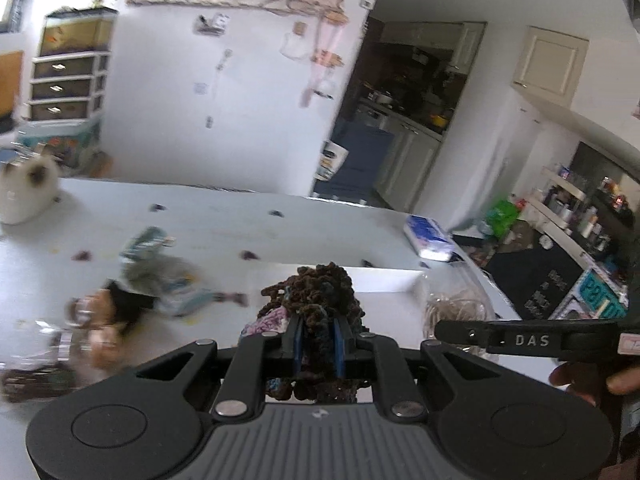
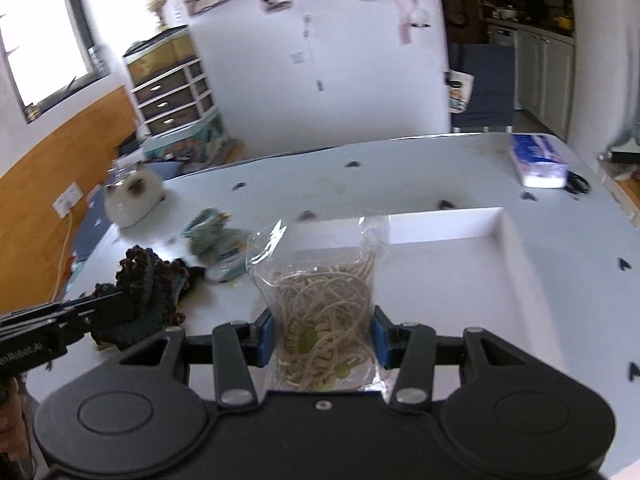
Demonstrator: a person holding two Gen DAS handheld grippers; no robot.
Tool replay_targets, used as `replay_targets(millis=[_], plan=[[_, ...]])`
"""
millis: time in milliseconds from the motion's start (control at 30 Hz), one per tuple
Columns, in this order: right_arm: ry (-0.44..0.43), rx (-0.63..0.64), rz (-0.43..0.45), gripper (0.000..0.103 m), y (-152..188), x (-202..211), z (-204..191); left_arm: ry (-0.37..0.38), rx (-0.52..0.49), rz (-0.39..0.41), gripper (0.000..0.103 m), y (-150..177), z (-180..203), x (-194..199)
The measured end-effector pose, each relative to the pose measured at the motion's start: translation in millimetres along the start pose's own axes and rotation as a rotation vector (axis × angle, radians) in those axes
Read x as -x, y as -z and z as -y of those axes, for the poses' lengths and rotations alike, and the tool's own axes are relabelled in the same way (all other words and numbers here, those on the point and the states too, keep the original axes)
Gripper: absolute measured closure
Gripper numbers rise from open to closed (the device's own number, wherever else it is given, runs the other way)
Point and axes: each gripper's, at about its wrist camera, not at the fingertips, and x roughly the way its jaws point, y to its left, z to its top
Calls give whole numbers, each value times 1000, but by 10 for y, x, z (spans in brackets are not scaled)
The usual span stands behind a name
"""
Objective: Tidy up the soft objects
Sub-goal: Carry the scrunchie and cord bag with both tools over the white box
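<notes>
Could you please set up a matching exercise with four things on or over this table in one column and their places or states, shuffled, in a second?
Things:
1. dark crocheted piece
2. clear bag of beige cord
3. plush cat
4. tissue pack

Places or states:
A. lying at the table's far right edge
B. pinched in the left gripper
C. sitting at the table's far left
D. clamped in the right gripper

Pairs: 1-B, 2-D, 3-C, 4-A

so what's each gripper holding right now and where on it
The left gripper is clamped on the middle of a dark crocheted bundle. The right gripper pinches the lower half of a clear bag of beige cord.
</notes>
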Motion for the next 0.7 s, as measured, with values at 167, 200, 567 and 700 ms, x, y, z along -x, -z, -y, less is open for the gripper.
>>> replay_targets(millis=[167, 200, 567, 700], plan=[[37, -44, -13, 55, -47, 8, 523, 54, 36, -51, 87, -19, 319, -378], [40, -53, -16, 55, -51, 4, 619, 60, 39, -64, 87, -15, 379, -452], [76, -131, -141, 55, 64, -323, 1382, 100, 239, -227, 87, 202, 632, -1221], [84, -134, -213, 55, 165, -504, 1502, 87, 326, -276, 87, 308, 614, -1402]])
